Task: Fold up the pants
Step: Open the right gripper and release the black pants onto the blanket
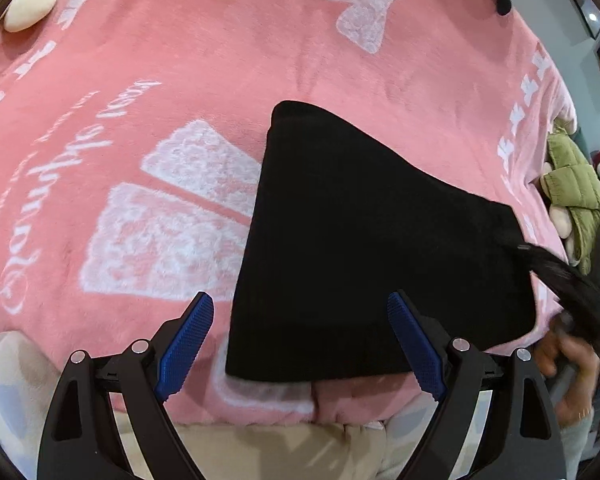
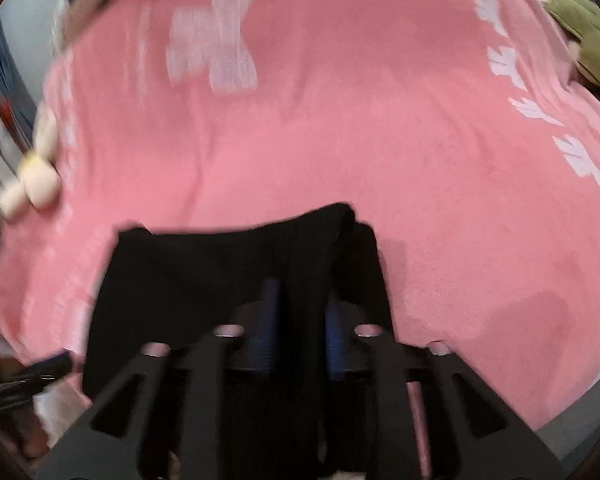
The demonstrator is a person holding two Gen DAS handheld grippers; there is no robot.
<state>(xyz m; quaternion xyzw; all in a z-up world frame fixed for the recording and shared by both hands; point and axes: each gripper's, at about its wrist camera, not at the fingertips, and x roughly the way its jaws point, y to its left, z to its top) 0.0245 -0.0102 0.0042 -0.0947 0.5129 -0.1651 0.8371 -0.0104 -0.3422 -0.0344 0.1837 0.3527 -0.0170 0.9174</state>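
Note:
The black pants (image 1: 372, 240) lie folded on the pink blanket (image 1: 180, 80), a dark wedge that narrows toward the far side. My left gripper (image 1: 300, 320) is open, its blue pads either side of the pants' near left part, hovering above it and holding nothing. In the blurred right wrist view my right gripper (image 2: 300, 300) is shut on a fold of the pants (image 2: 204, 280), with black cloth pinched between the blue pads (image 2: 270, 312) and lifted slightly.
Cream plush toys (image 1: 32, 4) lie at the far left of the bed. A green and white plush (image 1: 572, 184) sits at the right edge, also in the right wrist view (image 2: 584, 28). The near blanket edge (image 1: 280, 404) hangs over beige fabric. A hand (image 1: 568, 364) is at right.

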